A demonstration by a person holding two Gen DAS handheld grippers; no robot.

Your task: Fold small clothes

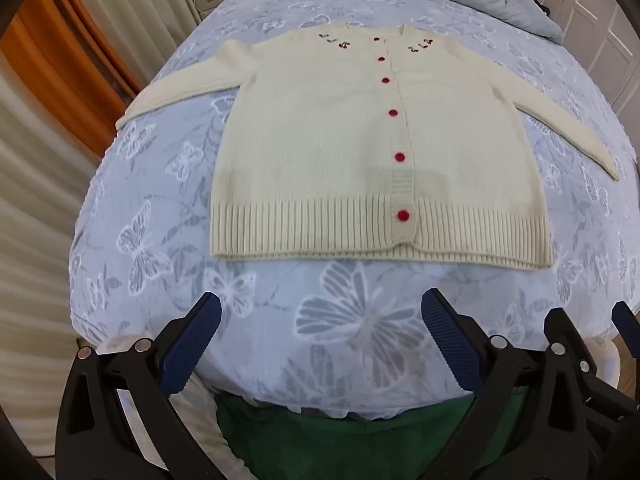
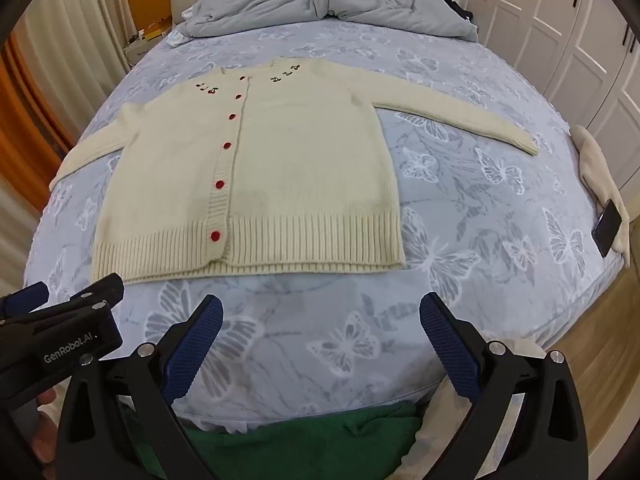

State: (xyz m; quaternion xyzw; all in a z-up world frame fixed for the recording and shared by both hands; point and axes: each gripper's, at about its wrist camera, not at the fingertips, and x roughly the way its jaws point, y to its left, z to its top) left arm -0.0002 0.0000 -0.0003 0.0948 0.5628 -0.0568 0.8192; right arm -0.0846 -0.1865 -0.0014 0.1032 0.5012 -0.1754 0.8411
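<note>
Bedspread (image 1: pixel 168 216) bears flat cardigan (image 1: pixel 320 152); tools gape.

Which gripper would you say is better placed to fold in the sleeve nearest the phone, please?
Probably the right gripper: that sleeve stretches toward its side, while the left gripper sits farther over. Both are open and off the cardigan.

Ahead of the left tool (image 1: pixel 320 312), a cream knit cardigan (image 1: pixel 320 152) with 6 red buttons (image 1: pixel 393 112) and cherry embroidery; pale blue bedsheet (image 1: pixel 280 320) with white butterflies; grey duvet (image 2: pixel 320 4) beyond; tool pads (image 2: pixel 192 344) dark blue, frames black.
</note>
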